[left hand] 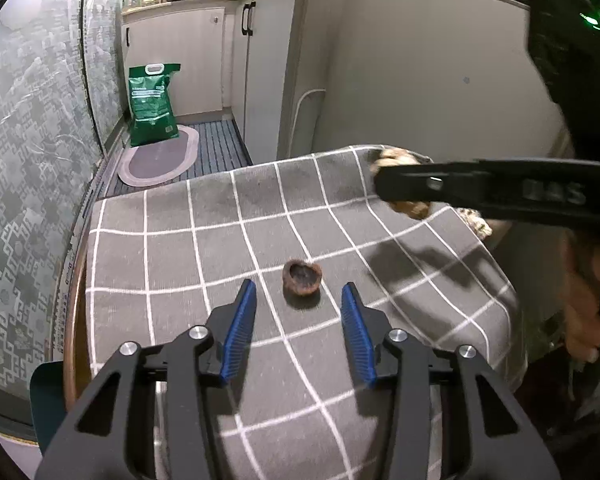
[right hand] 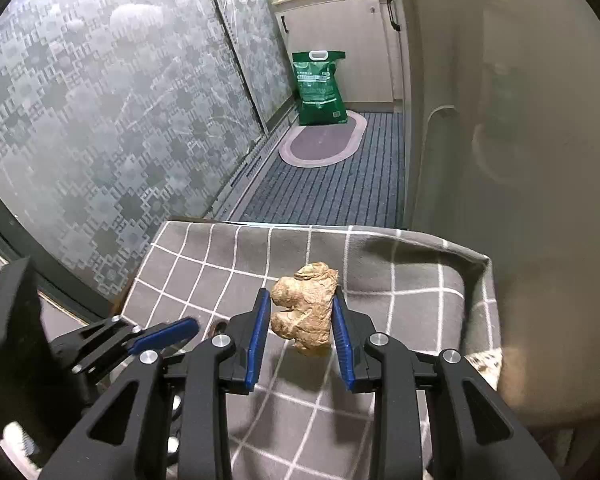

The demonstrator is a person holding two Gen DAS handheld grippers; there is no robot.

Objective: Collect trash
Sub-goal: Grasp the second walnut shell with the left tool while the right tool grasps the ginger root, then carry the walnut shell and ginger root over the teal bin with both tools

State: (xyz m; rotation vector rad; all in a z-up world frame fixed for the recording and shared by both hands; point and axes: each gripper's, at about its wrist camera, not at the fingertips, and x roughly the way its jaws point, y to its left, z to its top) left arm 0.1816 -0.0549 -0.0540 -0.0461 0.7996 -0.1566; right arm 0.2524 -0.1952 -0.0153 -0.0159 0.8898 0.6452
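A: How were the fingers of the left gripper (left hand: 298,308) shown?

B: They were shown parted and empty, one blue pad (left hand: 240,330) set at each side of a gap. The brown shell piece (left hand: 302,278) was seen just beyond the tips, on the far side, centred on that gap and resting on the checked cloth (left hand: 172,248). No pad was touching it. Its longer side was laid across the gap, left to right, so a straight advance was judged to be what the next grasp turned on.

A: And the right gripper (right hand: 300,320)?

B: It was closed on the tan lump (right hand: 305,312), which was pinched between both pads and held clear of the cloth, its shadow cast beneath. The lump was carried at the far right corner of the table.

A: Which gripper was nearer the shell piece?

B: The left, plainly; the right was already occupied.
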